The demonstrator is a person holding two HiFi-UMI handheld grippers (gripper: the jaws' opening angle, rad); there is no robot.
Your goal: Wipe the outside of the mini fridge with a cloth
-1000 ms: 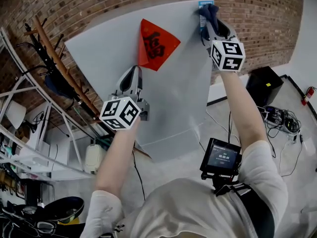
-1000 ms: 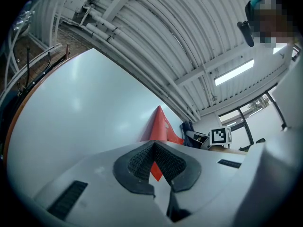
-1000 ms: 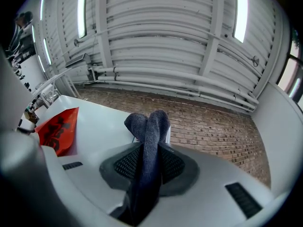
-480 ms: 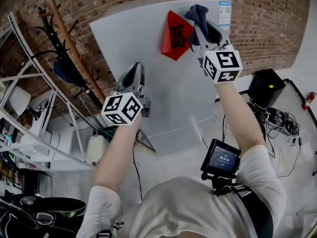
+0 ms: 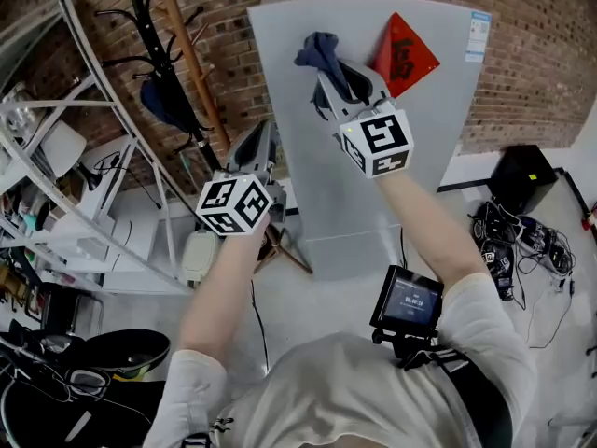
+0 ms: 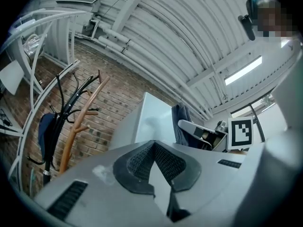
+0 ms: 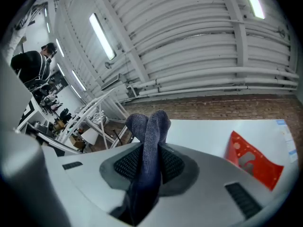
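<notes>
The mini fridge is a pale grey box against a brick wall, with a red diamond sticker on its front. My right gripper is shut on a dark blue cloth, held against the fridge's upper left area, left of the sticker. In the right gripper view the cloth stands folded between the pads, with the fridge and the sticker beyond. My left gripper is shut and holds nothing, beside the fridge's left edge. Its pads meet at the tip.
A wooden coat rack with a dark garment stands just left of the fridge. White metal shelving fills the left side. A black box and tangled cables lie on the floor at the right. A blue label marks the fridge's top right corner.
My right gripper has carried the cloth leftward across the fridge front, from the top right corner past the red sticker to the upper left. The left gripper stayed shut, about where it was.
</notes>
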